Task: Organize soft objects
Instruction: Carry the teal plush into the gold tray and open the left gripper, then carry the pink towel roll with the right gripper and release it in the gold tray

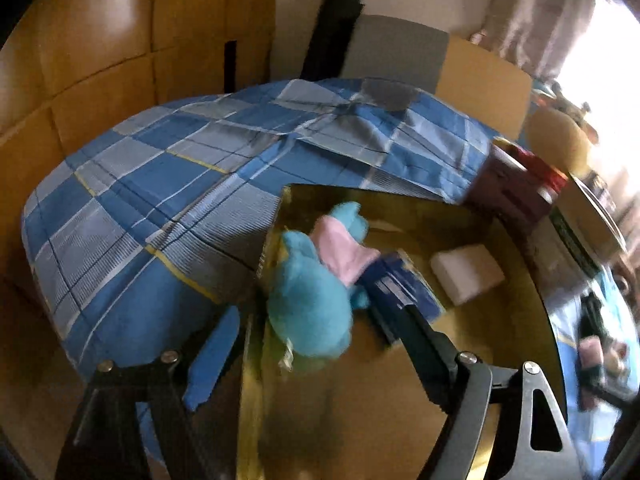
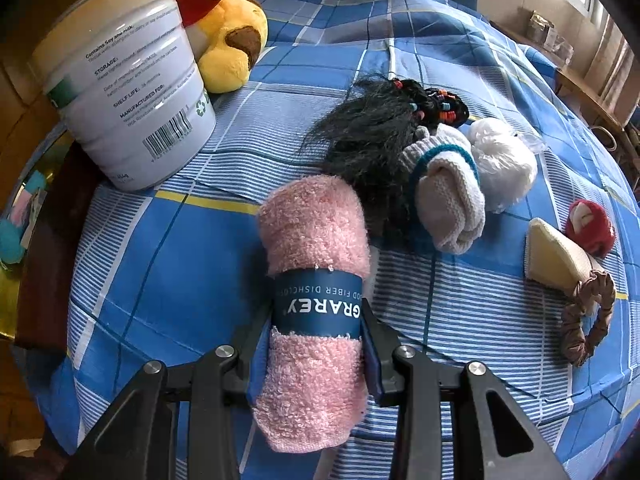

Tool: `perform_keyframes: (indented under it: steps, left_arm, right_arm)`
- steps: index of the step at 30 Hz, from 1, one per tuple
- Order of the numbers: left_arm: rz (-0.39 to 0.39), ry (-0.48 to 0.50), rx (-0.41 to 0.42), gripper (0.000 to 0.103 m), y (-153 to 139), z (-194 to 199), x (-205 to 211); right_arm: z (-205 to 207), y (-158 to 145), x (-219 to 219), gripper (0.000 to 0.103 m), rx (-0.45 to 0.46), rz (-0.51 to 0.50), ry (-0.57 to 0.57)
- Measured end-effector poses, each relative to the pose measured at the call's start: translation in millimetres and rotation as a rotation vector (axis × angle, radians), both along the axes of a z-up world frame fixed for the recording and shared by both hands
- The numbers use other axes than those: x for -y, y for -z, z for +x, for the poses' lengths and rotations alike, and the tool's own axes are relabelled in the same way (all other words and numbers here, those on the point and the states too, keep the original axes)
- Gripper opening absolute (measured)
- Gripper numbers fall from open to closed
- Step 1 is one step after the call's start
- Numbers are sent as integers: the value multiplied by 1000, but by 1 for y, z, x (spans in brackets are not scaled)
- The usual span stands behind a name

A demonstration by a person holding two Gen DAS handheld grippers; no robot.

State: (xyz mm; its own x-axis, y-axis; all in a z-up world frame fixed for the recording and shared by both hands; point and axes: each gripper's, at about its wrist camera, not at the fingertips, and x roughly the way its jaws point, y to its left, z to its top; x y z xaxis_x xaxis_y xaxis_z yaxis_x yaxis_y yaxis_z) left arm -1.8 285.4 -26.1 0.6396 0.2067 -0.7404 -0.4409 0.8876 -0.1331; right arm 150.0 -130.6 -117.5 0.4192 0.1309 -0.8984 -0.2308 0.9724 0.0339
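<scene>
In the left wrist view my left gripper is open above a gold-lined box. A turquoise plush toy lies between its fingers in the box, beside a rolled pink cloth with a navy band and a white block. In the right wrist view my right gripper is shut on a rolled pink dishcloth with a navy label, held over the blue checked cloth. Beyond it lie a black wig, rolled white socks and a white pom-pom.
A white tin and a yellow bear plush stand at the far left of the right wrist view. A sponge wedge, a brown scrunchie and a red ball lie at the right. The box's dark rim shows at the left edge.
</scene>
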Motion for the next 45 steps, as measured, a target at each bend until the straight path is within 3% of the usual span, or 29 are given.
perform_keyframes:
  steps: [6,11,14,20,25,28,30,33,35,38,42,45]
  left_arm:
    - [-9,87,-14,83,1,-12,18]
    - [-14,105,-8,83,1,-14,21]
    - [-52,111,-3,83,4,-13,18]
    - [-50,127,14,83,1,-17,18]
    - [-23,116,27,83,-6,-20,12]
    - [-9,107,9,83,-4,-19,7]
    - [-15,99,-2,83,-1,-18,3]
    - [-23,80,-9,83,2,-19,-2]
    - [-18,62,-12,84,2,-19,-4]
    - [-6,35,-15,89,1,-22,-7]
    - [-4,9,-20,89,0,-25,-10]
    - [-1,-2,-24,89,-2,-27,-10]
  right_arm:
    - [-10,-20,26,34,-5,3,113]
    - [-8,-72,55,34,73,25,188]
    - [14,-106,61,34,117,-14,216]
    - [113,-157,48,34,118,-161,295]
    - [188,-219,-9,34,202,-218,294]
    - [219,-270,-70,34,310,-206,236]
    - [224,-301,-115,34,393,-157,155]
    - [207,-329,-196,34,498,-106,-62]
    - [187,-326,-241,34,514,-85,-209]
    - [138,-295,-298,34,486,-91,-425]
    - [72,-224,-344,34,355,-133,-662]
    - [32,-164,-356,34,232,-154,-759]
